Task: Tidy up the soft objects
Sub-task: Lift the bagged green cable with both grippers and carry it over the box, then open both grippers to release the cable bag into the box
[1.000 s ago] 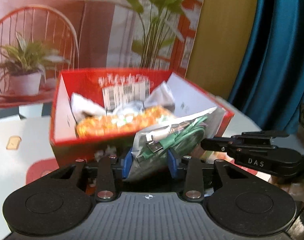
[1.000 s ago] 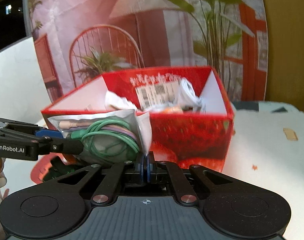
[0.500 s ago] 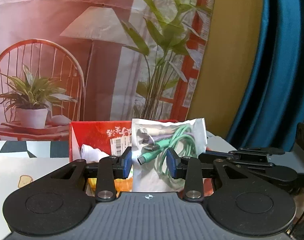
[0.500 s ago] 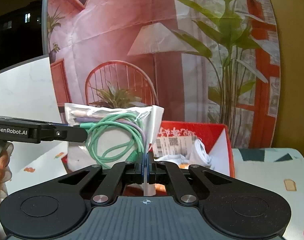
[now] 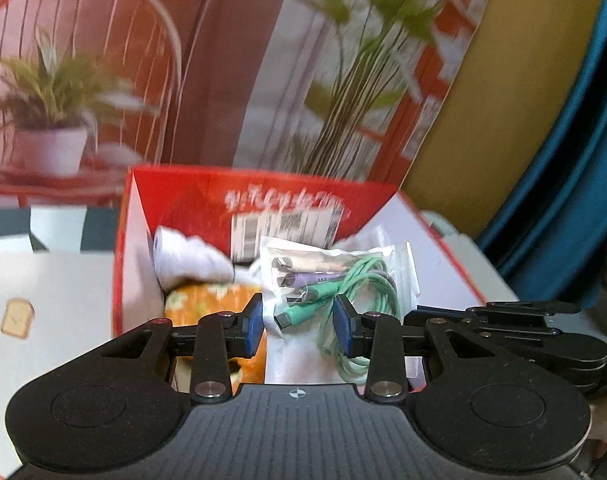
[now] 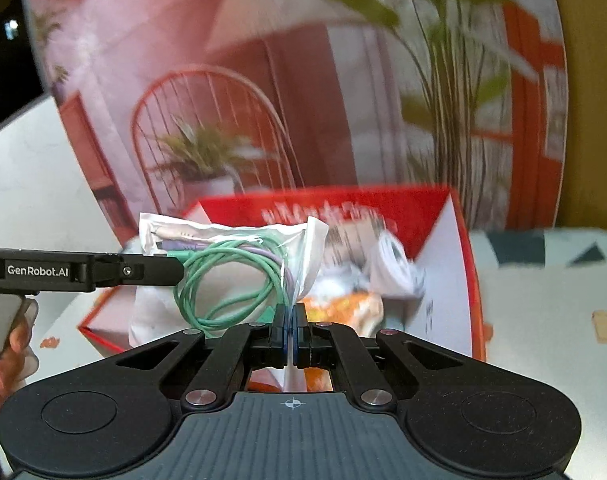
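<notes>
Both tongs tilt downward over the red box point(image 5: 263, 192). Left tongs point(image 5: 299, 322) clamp the cable bag point(image 5: 335, 280); right tongs point(image 6: 289, 330), at three o'clock, pinch its edge.

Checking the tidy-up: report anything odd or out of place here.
One oddity: the clear bag of cables, held over the red box by the left gripper and right gripper, holds stiff cords, unlike the soft white cloth inside.
</notes>
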Demonstrator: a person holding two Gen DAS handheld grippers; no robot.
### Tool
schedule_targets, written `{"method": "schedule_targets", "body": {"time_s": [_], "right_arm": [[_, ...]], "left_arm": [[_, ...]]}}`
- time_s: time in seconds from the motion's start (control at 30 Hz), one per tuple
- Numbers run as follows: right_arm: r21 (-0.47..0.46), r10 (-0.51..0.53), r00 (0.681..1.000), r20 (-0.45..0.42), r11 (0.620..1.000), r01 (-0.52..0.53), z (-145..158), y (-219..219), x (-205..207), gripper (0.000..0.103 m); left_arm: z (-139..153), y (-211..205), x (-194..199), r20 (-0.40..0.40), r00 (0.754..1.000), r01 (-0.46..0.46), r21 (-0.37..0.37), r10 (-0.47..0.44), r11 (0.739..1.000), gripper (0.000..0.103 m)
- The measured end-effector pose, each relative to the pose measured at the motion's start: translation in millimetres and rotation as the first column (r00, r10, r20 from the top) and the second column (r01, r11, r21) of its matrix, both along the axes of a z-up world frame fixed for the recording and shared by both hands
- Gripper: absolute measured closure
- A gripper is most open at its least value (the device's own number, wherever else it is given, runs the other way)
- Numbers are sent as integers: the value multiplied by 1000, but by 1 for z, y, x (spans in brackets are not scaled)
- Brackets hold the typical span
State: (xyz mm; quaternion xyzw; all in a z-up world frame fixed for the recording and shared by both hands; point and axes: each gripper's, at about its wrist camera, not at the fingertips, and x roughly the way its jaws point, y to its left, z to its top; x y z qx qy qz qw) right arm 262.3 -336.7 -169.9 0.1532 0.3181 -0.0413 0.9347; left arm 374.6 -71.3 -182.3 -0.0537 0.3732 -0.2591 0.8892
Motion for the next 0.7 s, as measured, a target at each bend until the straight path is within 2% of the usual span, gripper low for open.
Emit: {"method": "schedule_targets", "body": {"time_s": [0.1, 0.23, 0.33, 0.63, 0.7], "right_arm": [[17, -6, 997, -74, 1000, 7, -12, -5, 12, 101], [-4, 11, 988, -156, 1000, -11, -26, -6, 26, 101], [-12, 13, 980, -198, 1000, -16, -33, -5, 33, 101], [-17, -10, 976, -216, 1000, 7, -34, -8, 36, 100], [-23, -24, 977, -213, 1000, 20, -33, -8, 35, 97]], "left_arm": [[-12, -7, 12, -44, 999, 7, 38, -6, 999, 64], [-21, -22, 20, -53, 998, 49, 142, -42, 989, 64], [-28, -27, 27, -83, 995, 60, 178, -45, 982, 64], [-34, -32, 31, -105, 993, 77, 239, -53, 968, 64], [-31, -31, 29, -99, 994, 71, 235, -49, 969, 60]]}}
